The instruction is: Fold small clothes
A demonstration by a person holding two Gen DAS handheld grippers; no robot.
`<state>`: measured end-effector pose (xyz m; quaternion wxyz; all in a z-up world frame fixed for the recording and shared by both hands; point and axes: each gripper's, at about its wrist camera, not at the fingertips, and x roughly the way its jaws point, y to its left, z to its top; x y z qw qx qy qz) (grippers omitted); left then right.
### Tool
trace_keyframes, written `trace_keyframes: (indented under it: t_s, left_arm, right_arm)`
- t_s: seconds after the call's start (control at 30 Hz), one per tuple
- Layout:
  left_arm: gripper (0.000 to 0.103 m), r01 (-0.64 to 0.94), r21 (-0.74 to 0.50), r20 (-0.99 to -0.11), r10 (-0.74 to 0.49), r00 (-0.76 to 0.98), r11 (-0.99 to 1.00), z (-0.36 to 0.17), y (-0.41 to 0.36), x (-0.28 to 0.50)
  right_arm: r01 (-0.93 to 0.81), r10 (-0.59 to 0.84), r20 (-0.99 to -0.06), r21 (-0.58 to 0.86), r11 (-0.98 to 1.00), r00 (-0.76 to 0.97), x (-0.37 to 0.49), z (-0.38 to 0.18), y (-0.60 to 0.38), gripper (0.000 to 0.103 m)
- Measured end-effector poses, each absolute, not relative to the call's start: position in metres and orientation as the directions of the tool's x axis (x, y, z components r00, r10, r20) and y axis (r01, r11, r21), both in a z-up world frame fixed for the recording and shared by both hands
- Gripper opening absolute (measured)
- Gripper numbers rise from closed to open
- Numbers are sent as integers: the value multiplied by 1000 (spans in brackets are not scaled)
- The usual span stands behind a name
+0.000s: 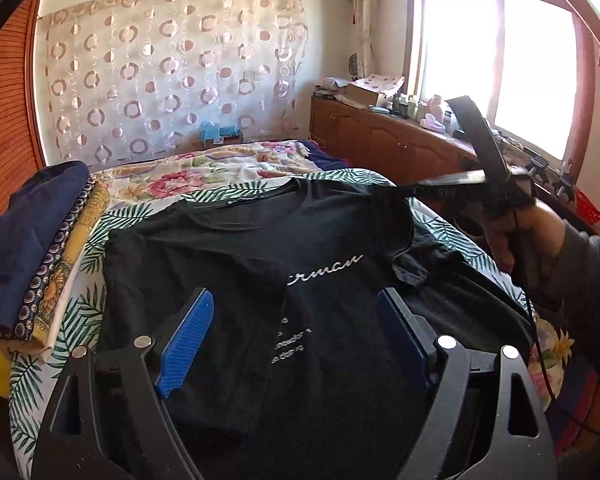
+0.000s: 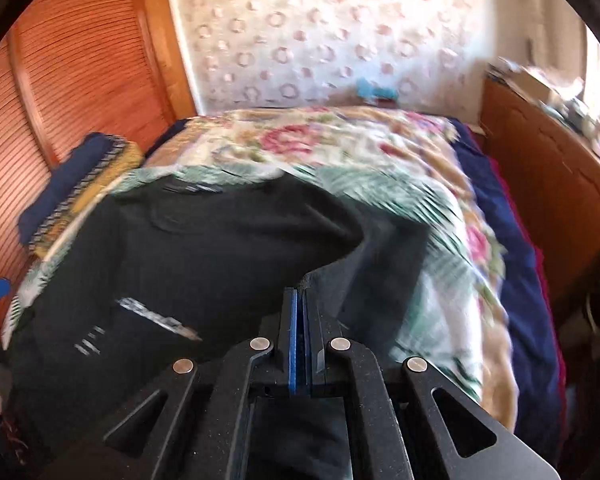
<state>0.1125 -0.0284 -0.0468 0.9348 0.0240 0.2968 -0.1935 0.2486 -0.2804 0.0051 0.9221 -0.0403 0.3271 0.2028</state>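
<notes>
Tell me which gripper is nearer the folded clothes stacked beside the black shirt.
Left. The left gripper hangs open over the black shirt, beside the folded stack; the right gripper pinches the shirt's far side.

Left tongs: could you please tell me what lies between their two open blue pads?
In the left wrist view, the black T-shirt with white lettering lies between the left tongs' pads.

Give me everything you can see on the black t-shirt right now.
The black t-shirt is soft knit with white script and small print on the chest. It lies front up on the leaf-print sheet, its left side already folded inward. The right gripper is shut on its right sleeve, lifting it. The left gripper hovers open above it.
</notes>
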Motion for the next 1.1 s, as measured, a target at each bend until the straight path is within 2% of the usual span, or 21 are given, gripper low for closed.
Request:
trace_keyframes:
  t_s: [0.23, 0.27, 0.33, 0.37, 0.4, 0.57, 0.8, 1.07, 1.1]
  left_arm:
    - [85, 349, -84, -573, -332, 750, 933, -52, -13, 115]
    - [85, 347, -84, -575, -330, 749, 934, -53, -11, 115]
    - [85, 342, -85, -578, -326, 748, 936, -55, -8, 116]
    - [85, 340, -86, -577, -325, 749, 936, -55, -7, 116]
    - [85, 339, -86, -577, -325, 749, 937, -56, -6, 117]
    - [85, 328, -78, -583, -310, 751, 941, -58, 5, 124]
    - [85, 265, -25, -623, -223, 750, 964, -63, 41, 159]
    - [85, 202, 9, -668, -144, 730, 979, -73, 72, 199]
    - [85, 198, 13, -672, -138, 727, 980, -76, 74, 203]
  right_arm:
    - [-465, 387, -633, 48, 884, 671, 286, 15, -232, 2]
    - [-471, 383, -629, 31, 882, 676, 288, 16, -227, 6]
    - [-456, 352, -632, -3, 890, 690, 296, 15, -232, 27]
    - [-443, 339, -632, -7, 896, 697, 297, 13, -234, 45]
    - [-433, 331, -630, -9, 901, 702, 297, 12, -237, 50]
    - [-375, 274, -642, -22, 927, 716, 296, -3, -254, 51]
    - [-279, 180, -684, -35, 960, 707, 316, -39, -290, 52]
    - [-222, 178, -704, 30, 975, 688, 361, -51, -311, 53]
    - [-229, 187, -710, 37, 973, 679, 366, -51, -313, 50]
